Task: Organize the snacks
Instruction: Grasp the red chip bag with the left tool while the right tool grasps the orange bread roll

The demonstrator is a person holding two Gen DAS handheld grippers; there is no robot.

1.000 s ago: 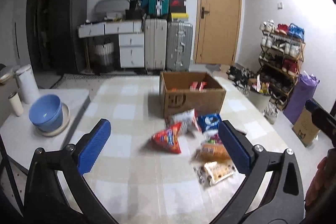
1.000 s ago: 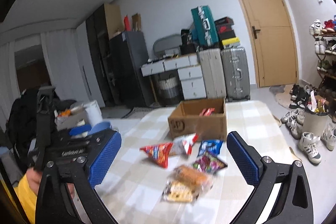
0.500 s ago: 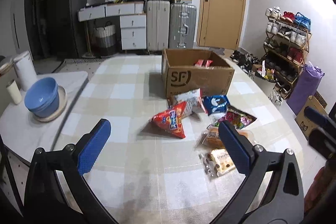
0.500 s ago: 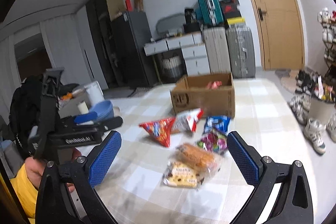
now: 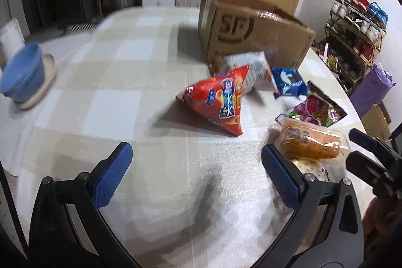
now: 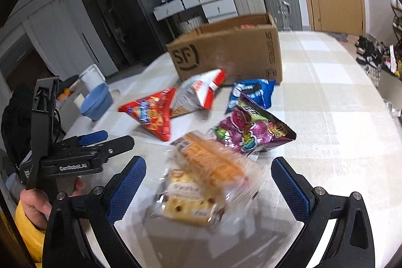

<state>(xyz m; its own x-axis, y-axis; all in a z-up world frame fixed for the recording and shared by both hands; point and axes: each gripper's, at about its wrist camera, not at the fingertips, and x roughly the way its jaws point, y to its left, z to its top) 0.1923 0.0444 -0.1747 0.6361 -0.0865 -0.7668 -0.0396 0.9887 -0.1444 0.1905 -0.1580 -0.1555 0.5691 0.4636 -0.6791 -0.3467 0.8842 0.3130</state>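
I see my right gripper (image 6: 208, 186) spread wide with the clear-wrapped bread packs (image 6: 201, 182) low in the frame between its jaws, not gripped; my left gripper (image 5: 197, 173) gapes too, over bare checked tablecloth (image 5: 125, 72). Beyond lie the red chip bag (image 5: 221, 99), the purple candy bag (image 6: 251, 132) and the blue packet (image 6: 251, 93); the cardboard box (image 6: 226, 52) stands upper centre.
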